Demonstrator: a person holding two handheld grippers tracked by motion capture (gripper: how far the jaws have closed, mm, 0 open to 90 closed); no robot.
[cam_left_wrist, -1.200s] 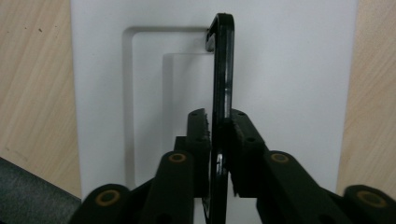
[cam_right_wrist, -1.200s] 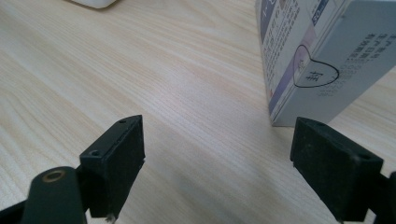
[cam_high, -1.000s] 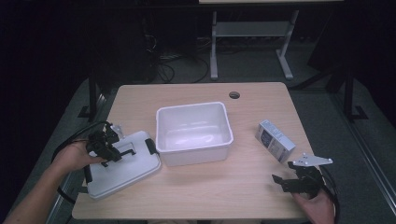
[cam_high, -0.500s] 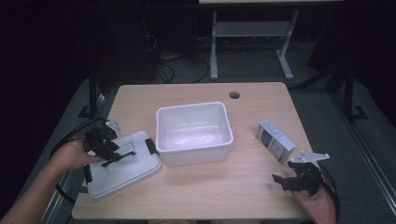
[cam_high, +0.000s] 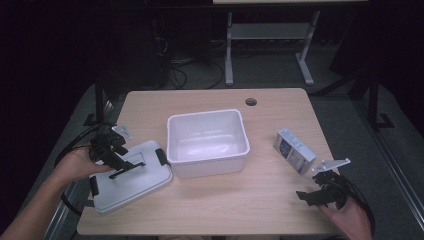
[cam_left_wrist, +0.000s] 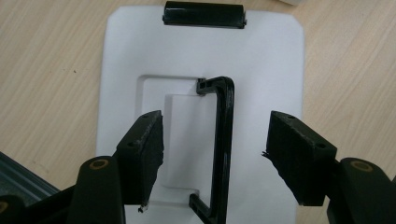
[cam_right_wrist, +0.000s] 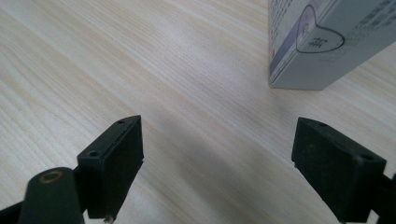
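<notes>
release is what has just happened on my left side: the jaws of my left gripper (cam_high: 121, 161) have just been opening, and now they stand wide on either side of the black handle (cam_left_wrist: 223, 149) of the white lid (cam_left_wrist: 261, 56), with clear gaps between each pad and the bar. nothing is gripped. the handle stands up between them, touching neither. compared with a second ago the lid lies in much the same place, flat on the worktop (cam_high: 215, 205) just left of the white tub (cam_high: 207, 142), one corner close to the tub's wall, its black clip (cam_left_wrist: 203, 14) at the far edge in the left gripper view.

so i judge the lid is set down and let go, off the tub, which stands open and empty in the middle.

my right gripper (cam_high: 320, 192) hovers near the front right edge of the worktop, jaws spread wide with only bare wood between them. the small grey box (cam_high: 295, 150) lies just beyond it, apart from the tub. it looks like the next thing to pick up, likely bound for the tub.
</notes>
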